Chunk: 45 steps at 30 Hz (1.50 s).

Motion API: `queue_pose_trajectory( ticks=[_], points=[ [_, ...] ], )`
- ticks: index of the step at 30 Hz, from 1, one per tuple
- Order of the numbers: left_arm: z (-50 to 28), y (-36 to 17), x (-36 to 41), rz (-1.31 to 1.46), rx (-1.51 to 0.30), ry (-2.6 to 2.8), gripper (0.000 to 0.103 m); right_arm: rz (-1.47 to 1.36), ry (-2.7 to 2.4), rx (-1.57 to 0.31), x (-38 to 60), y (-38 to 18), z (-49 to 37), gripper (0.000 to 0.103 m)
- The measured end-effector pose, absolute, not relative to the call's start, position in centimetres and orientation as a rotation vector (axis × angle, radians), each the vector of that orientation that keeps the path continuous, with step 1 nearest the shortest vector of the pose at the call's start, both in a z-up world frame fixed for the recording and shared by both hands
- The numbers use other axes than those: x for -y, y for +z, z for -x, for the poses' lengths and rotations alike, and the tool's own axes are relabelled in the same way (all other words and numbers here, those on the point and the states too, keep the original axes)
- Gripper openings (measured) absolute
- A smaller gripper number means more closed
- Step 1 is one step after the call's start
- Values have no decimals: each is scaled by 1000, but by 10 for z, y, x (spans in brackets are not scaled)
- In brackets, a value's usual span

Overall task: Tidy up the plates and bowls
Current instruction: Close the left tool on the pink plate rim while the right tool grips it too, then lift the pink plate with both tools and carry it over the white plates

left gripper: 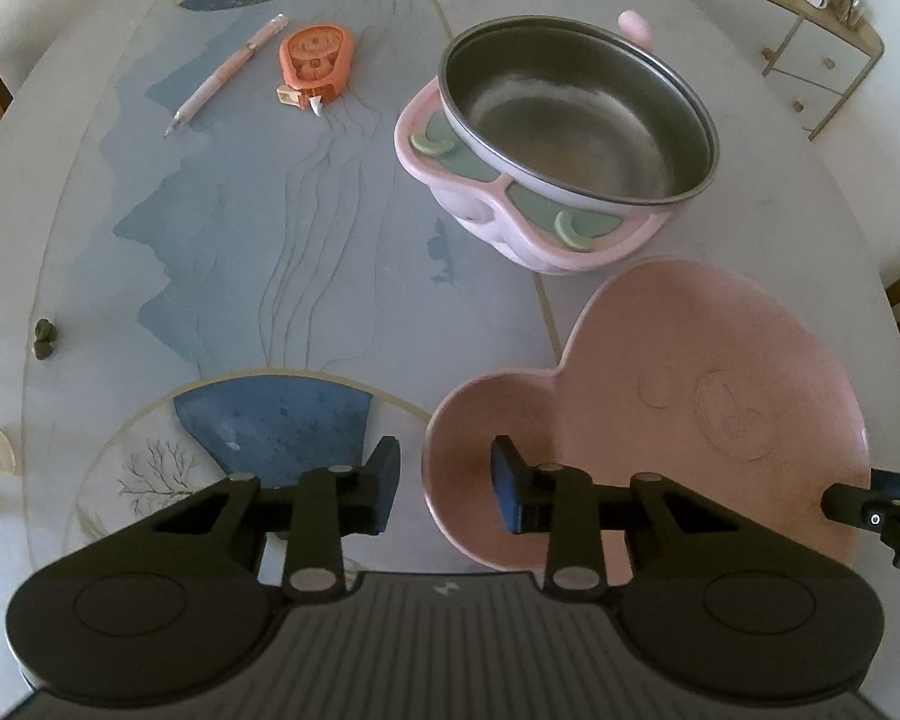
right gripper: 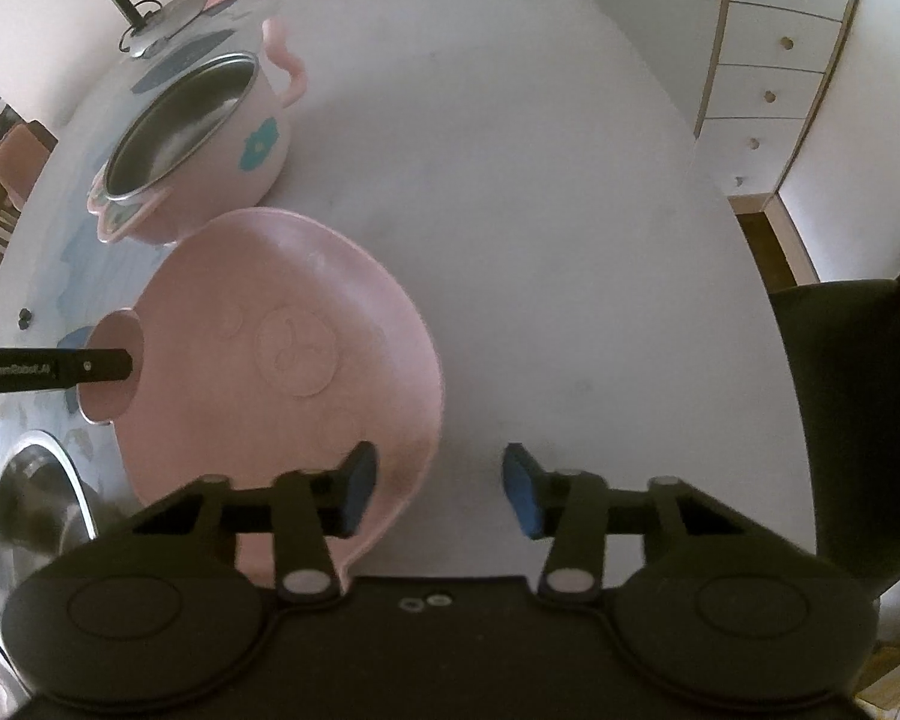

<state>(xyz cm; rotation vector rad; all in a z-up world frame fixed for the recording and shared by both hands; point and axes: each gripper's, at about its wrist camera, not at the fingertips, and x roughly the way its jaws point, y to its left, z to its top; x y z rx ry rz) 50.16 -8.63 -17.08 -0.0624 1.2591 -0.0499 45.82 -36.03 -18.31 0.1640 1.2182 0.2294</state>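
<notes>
A pink bear-shaped plate (left gripper: 690,360) (right gripper: 282,300) lies flat on the table. My left gripper (left gripper: 444,483) straddles its left rim, one pad outside and one over the plate's inside. A gap shows on both sides, so it is open. My right gripper (right gripper: 441,495) straddles the opposite rim the same way, open, with its pads clear of the rim. One finger (right gripper: 90,368) of the left gripper reaches over the plate's ear. Beyond the plate stands a pink handled bowl with a steel liner (left gripper: 570,138) (right gripper: 192,138).
A second steel bowl (right gripper: 36,516) sits near the plate's lower left. A pink pen (left gripper: 222,78) and an orange correction-tape dispenser (left gripper: 318,63) lie on the patterned table mat. A lamp base (right gripper: 156,24) stands at the back. A dark chair (right gripper: 858,420) and white drawers (right gripper: 768,60) are to the right.
</notes>
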Motion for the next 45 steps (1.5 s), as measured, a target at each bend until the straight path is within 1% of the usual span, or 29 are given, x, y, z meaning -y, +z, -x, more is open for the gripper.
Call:
queue_pose_trajectory(
  ticks=[2, 4, 5, 6, 7, 9, 10, 11, 13, 18, 26, 34, 38, 45],
  points=[
    [-501, -170, 88, 55, -1258, -51, 29, -172, 235, -1217, 360, -182, -457, 36],
    [-500, -169, 90, 47, -1258, -51, 27, -177, 240, -1216, 360, -182, -457, 31],
    [-500, -168, 91, 45, -1259, -56, 24, -179, 240, -1216, 359, -182, -457, 29],
    [-500, -168, 92, 42, -1261, -60, 23, -183, 241, -1217, 359, -182, -457, 27],
    [-499, -168, 93, 36, -1260, -56, 22, -187, 244, -1218, 359, -183, -456, 23],
    [-499, -168, 93, 29, -1260, -50, 18, -195, 246, -1220, 359, -184, -456, 19],
    [-499, -168, 93, 28, -1260, -44, 14, -198, 248, -1219, 359, -184, -455, 17],
    [-499, -168, 92, 31, -1262, -37, 12, -196, 245, -1218, 357, -184, -455, 17],
    [-498, -168, 91, 44, -1261, -28, 11, -195, 238, -1217, 356, -184, -454, 16],
    [-495, -160, 94, 56, -1233, -31, 11, -211, 224, -1216, 358, -182, -453, 16],
    [-489, -141, 104, 55, -1204, -55, 11, -203, 223, -1165, 370, -159, -446, 14],
    [-466, -104, 111, 54, -1176, -58, 11, -200, 232, -1130, 376, -126, -426, 14],
    [-445, -84, 107, 56, -1154, -60, 11, -197, 240, -1098, 376, -99, -408, 13],
    [-400, -50, 95, 63, -1114, -44, 11, -192, 257, -1074, 370, -75, -381, 13]
  ],
)
